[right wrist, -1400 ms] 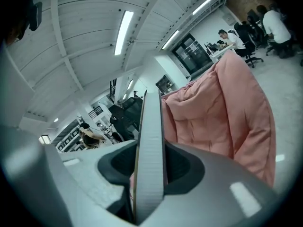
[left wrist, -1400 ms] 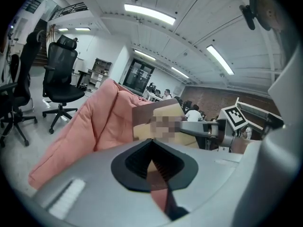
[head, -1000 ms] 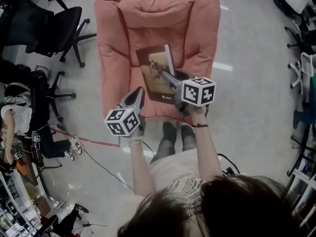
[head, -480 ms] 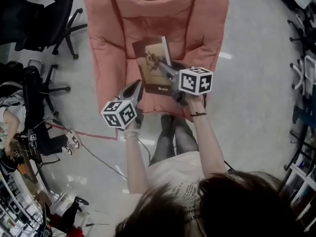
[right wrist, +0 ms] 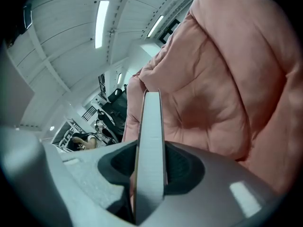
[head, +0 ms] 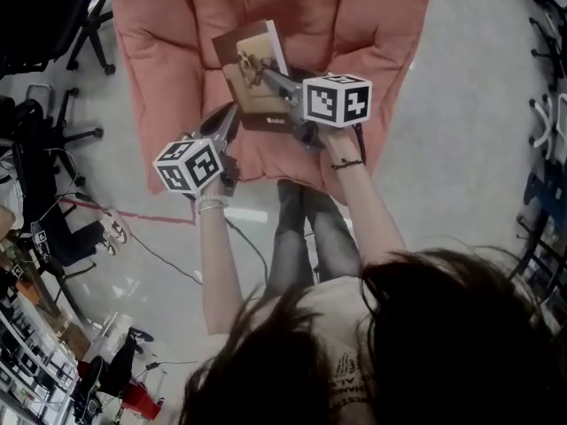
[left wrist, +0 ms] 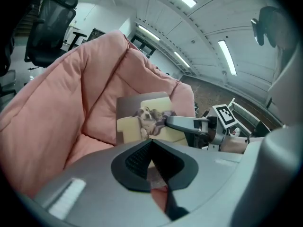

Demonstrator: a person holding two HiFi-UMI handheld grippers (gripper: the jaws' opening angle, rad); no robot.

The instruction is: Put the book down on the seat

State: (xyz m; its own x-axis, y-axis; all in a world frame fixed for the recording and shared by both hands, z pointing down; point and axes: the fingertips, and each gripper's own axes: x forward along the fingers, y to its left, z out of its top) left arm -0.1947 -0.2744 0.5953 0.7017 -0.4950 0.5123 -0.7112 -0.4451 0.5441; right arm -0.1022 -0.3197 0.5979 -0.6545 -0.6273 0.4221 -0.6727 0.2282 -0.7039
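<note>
book shift: book (head: 259,42) now further in over the pink armchair (head: 159,78) than a second ago.
book place: above the armchair's seat, cover up, tilted; touching the cushion or not, can't tell.
right gripper (head: 257,71): pinching the book's near edge.
left gripper (head: 232,113): jaws pressed together, empty, at the armchair's front edge.
</note>
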